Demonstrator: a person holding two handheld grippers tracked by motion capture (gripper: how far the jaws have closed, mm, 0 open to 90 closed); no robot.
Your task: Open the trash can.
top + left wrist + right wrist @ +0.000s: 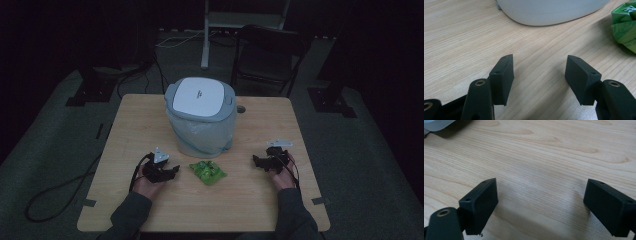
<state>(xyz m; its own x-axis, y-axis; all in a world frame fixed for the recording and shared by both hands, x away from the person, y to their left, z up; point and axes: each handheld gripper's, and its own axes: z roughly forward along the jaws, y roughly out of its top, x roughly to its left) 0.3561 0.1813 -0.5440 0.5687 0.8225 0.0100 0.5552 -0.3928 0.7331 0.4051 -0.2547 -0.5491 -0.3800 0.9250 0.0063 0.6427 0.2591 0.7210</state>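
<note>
Green crumpled packet (207,172) lying on the wooden table (150,120), just in front of the lidded white bin (201,115) with its plastic liner, and between the two grippers. Left gripper (172,170), held low over the table just left of the packet, jaws spread apart with bare wood between them; the packet appears at the right edge of the left gripper view (625,27). Right gripper (257,161), well to the right of the packet, jaws likewise spread wide and holding nothing.

The bin (551,11) is running off the top edge of the left gripper view, the green packet (625,27) off its right edge. Darkness is swallowing the chair (267,55) behind the table (135,125).
</note>
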